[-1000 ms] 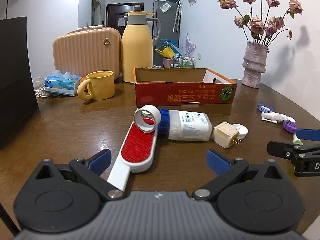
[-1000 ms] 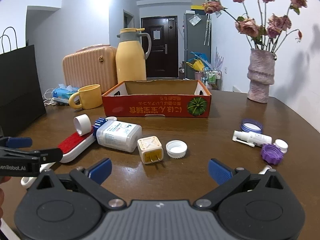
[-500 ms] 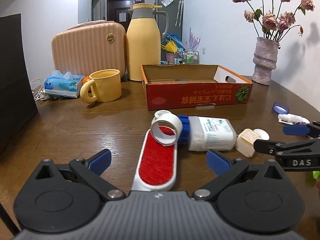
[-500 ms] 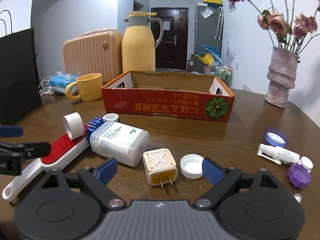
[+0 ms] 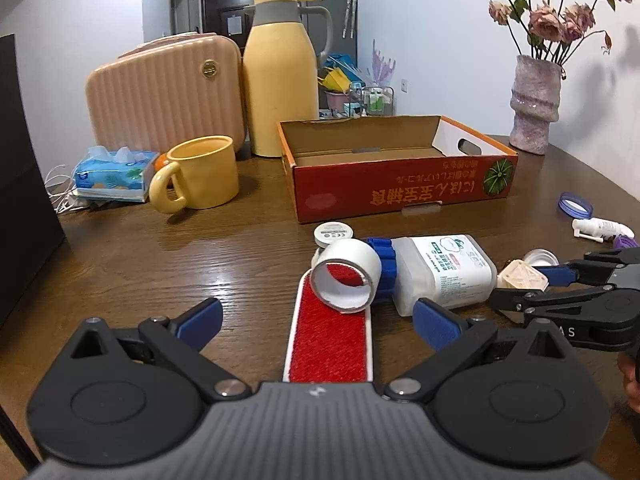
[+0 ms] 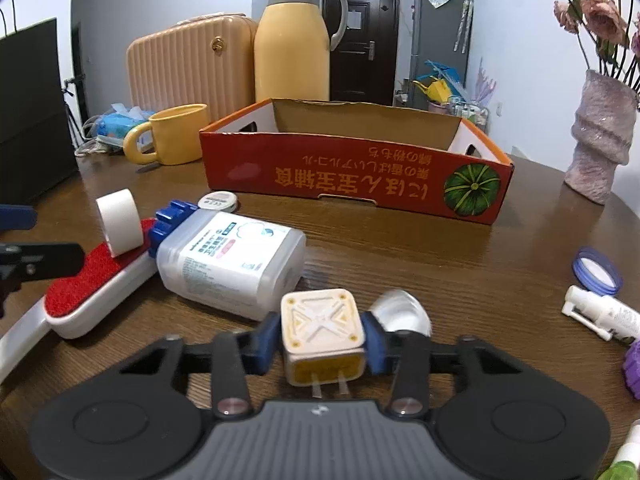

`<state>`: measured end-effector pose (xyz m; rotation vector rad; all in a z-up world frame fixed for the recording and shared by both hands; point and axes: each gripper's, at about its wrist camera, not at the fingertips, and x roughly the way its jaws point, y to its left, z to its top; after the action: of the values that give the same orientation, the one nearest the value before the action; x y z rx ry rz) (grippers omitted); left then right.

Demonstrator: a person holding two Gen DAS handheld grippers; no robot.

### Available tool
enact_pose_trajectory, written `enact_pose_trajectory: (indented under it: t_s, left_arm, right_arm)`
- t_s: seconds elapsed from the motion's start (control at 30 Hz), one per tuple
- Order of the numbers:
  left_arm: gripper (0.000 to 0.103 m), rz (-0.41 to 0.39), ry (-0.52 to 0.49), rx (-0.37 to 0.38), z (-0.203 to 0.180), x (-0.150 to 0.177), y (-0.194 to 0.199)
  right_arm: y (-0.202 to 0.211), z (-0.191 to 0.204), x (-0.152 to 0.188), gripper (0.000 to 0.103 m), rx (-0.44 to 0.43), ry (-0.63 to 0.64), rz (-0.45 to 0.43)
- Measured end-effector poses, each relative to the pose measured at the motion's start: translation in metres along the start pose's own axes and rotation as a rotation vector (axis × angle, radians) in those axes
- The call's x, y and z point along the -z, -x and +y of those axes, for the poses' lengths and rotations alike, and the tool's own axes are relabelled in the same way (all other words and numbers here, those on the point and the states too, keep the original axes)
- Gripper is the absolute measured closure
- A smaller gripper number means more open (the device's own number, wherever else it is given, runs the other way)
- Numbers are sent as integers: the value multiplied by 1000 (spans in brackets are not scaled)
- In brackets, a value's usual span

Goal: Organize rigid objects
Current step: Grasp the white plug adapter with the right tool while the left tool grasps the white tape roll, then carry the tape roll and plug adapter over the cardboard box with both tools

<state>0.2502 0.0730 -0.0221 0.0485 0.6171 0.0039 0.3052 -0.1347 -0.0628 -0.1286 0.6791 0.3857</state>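
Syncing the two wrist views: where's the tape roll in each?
Left wrist: tape roll at centre, standing on the far end of the red brush, just ahead of the open left claw.
Right wrist: tape roll at left, mid-height, on the brush.
Shared landmark: the blue-capped bottle beside the roll.

So on the desk [image 6: 400, 240] I count one red cardboard box [image 6: 352, 184], one lint brush [image 5: 330, 332], one tape roll [image 5: 346, 276], one white bottle with a blue cap [image 6: 232, 260], one plug adapter [image 6: 323, 334] and one small round tin [image 6: 218, 201]. Loose lids: three, a white one [image 6: 400, 312], a blue one [image 6: 597, 271] and a purple one [image 6: 634, 368], plus one little spray bottle [image 6: 600, 316]. Further back there's one yellow mug [image 6: 176, 136], one yellow thermos jug [image 6: 296, 44], one pink case [image 6: 192, 68], one tissue pack [image 5: 116, 174] and one vase of flowers [image 5: 534, 108]
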Motion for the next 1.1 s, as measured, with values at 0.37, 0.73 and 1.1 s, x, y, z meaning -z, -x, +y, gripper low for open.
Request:
enact_pose_trajectory:
  t_s: [0.37, 0.73, 1.1]
  left_arm:
    - [0, -4, -22, 5, -6, -13, -17]
    - [2, -27, -28, 25, -4, -21, -39]
    - [57, -17, -8, 103, -2, -15, -48]
  right_arm:
    - [15, -12, 5, 65, -22, -79, -88]
    - [21, -18, 6, 65, -12, -111, -137]
    - [21, -18, 7, 65, -17, -117, -143]
